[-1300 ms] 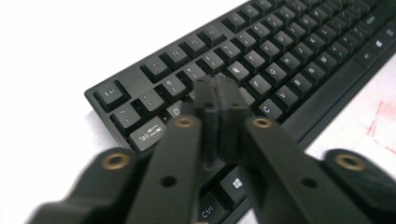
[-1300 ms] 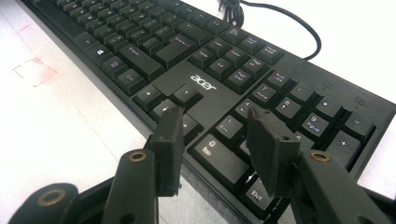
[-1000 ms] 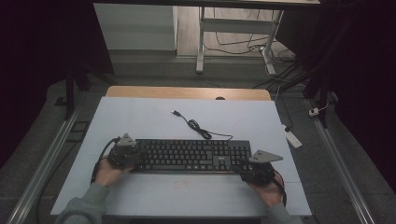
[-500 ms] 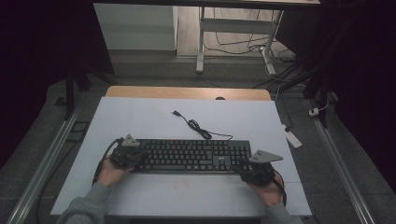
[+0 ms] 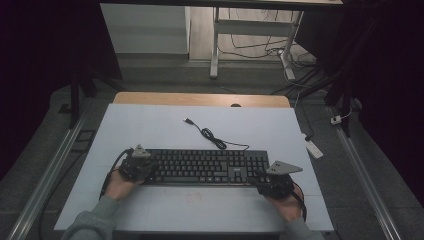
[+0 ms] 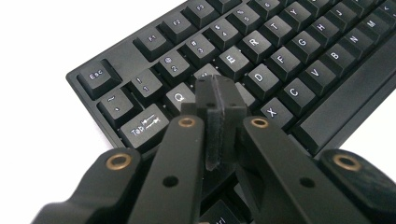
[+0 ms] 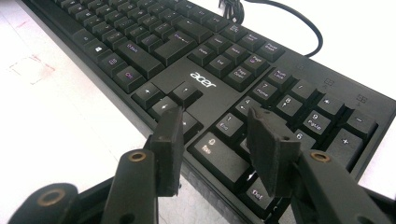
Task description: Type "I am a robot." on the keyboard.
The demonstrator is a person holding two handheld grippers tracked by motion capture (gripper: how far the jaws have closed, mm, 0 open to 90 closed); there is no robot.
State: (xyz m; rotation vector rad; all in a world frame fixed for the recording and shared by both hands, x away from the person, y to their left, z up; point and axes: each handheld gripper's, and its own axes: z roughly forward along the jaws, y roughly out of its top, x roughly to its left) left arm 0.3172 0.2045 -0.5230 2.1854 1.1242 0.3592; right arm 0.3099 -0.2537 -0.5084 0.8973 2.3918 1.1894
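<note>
With the left gripper (image 6: 219,100) pressed together over the keyboard (image 5: 205,167)'s W key, and the right gripper (image 7: 219,140) parted above the numpad, keys should be tapped squarely.

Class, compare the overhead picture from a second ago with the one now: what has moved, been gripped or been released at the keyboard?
Nothing has visibly changed. The left gripper stays shut over the keyboard's left end, the right gripper stays open over its right end, and the keyboard and its cable lie where they were.
</note>
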